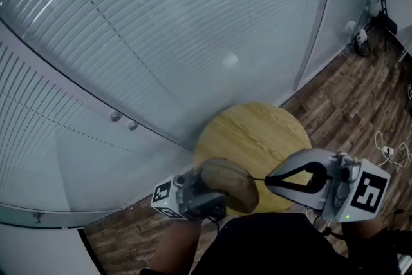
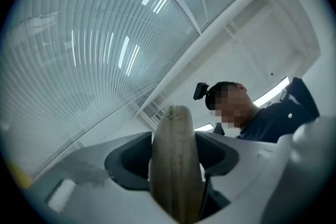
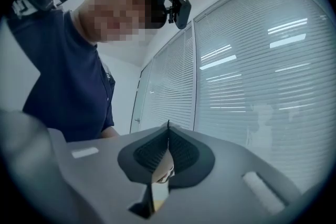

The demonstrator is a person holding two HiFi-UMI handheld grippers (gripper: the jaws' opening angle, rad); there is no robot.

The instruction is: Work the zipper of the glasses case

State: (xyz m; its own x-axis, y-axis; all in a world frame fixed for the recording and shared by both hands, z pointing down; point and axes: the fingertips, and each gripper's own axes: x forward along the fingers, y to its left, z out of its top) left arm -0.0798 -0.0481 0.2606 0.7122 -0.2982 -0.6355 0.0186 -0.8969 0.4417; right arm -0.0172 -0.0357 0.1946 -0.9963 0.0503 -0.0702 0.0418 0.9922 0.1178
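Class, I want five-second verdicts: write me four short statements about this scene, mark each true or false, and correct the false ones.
1. The left gripper clamps the glasses case. True.
2. The right gripper has its jaws wide apart. False: they are together, pinching the thin zipper pull.
3. The glasses case lies flat on the round wooden table. False: it is held up in the left gripper, off the tabletop.
4. The floor has a wood-plank pattern. True.

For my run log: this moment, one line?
left gripper: shut on tan oval glasses case | right gripper: shut on dark zipper pull
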